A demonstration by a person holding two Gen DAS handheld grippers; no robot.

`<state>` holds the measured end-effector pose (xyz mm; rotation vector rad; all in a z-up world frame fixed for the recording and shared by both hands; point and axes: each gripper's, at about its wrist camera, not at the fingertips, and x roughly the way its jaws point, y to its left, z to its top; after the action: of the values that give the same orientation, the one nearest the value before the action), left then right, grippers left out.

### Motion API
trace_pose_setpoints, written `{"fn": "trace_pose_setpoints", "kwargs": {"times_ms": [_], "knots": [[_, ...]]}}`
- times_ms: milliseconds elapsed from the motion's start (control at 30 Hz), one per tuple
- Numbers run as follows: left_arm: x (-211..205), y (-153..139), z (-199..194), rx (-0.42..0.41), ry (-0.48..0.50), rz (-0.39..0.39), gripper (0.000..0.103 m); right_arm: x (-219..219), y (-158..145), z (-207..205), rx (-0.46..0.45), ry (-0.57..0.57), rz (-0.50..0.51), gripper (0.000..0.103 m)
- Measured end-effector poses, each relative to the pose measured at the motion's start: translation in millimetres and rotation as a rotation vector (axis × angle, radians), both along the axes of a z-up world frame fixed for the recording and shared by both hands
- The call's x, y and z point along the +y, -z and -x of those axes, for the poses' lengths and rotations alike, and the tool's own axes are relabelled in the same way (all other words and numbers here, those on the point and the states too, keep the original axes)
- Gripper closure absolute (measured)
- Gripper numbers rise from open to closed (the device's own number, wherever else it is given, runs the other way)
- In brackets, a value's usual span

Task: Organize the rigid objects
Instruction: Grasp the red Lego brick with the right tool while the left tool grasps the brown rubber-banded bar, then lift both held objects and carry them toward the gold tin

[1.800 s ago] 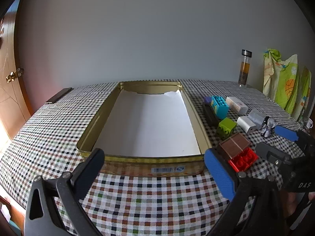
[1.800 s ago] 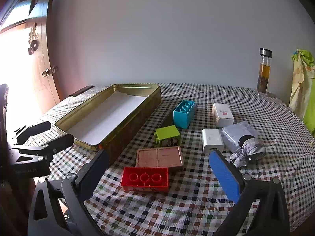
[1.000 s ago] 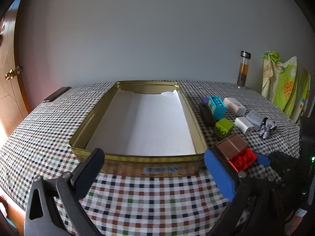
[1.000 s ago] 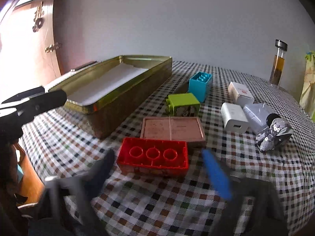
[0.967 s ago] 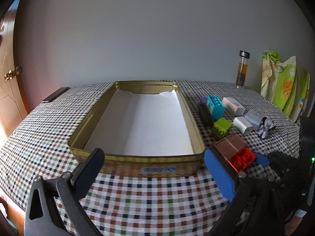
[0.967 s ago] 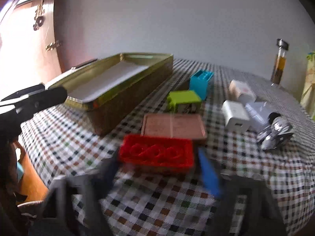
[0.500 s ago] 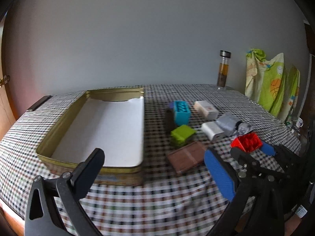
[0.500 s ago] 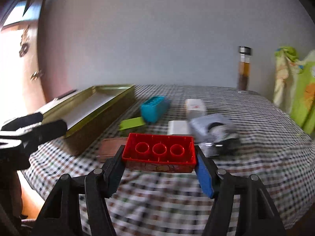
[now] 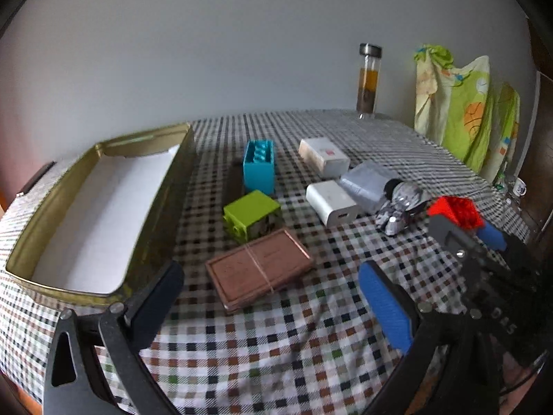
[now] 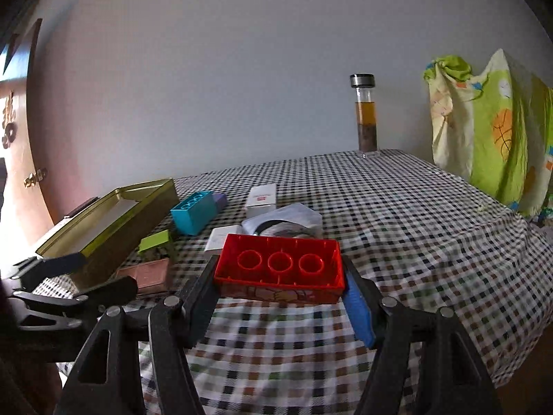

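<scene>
My right gripper (image 10: 280, 283) is shut on a red toy brick (image 10: 280, 269), held hollow side up above the checked tablecloth; the red brick (image 9: 456, 209) and that gripper (image 9: 463, 228) also show at the right of the left wrist view. My left gripper (image 9: 269, 294) stands open with nothing between its fingers, just in front of a flat brown box (image 9: 259, 269). Behind the box lie a green brick (image 9: 250, 214), a blue brick (image 9: 259, 167), two white boxes (image 9: 333, 202) (image 9: 323, 157) and a grey pouch (image 9: 369, 185). The gold tin tray (image 9: 152, 214), lined with white paper, sits at the left.
A glass bottle of amber liquid (image 9: 369, 81) stands at the table's far edge. A green and yellow cloth (image 9: 459, 110) hangs at the right. A small grey patterned object (image 9: 397, 207) lies next to the pouch. A dark flat object (image 9: 34, 180) lies beyond the tray.
The right gripper closed on the red brick and lifted it off the cloth, carrying it right. The left gripper swung right, from facing the tray to facing the brown box.
</scene>
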<state>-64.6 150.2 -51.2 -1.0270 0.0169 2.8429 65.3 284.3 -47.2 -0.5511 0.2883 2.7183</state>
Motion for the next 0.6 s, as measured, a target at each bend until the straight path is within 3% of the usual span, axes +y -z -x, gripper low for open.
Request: {"fn": "trace_pose_setpoints", "kwargs": {"times_ms": [233,267,467,600], "knots": [[4.2,16.2,20.7,-0.072,-0.04,0.007,0.005,8.4,6.7,1.7,0.01,0.001,0.015,0.036],[4.6,18.4,24.9,-0.087,-0.046,0.008,0.01,8.5,7.2,1.6,0.011,0.0,0.016,0.036],[8.3,20.5,33.0,-0.126,-0.048,0.021,0.016,8.9,8.3,-0.9,0.021,-0.01,0.018,0.036],[2.5,19.7,33.9,-0.135,-0.034,-0.02,0.02,5.7,8.6,-0.3,0.026,-0.031,0.018,0.036]]}}
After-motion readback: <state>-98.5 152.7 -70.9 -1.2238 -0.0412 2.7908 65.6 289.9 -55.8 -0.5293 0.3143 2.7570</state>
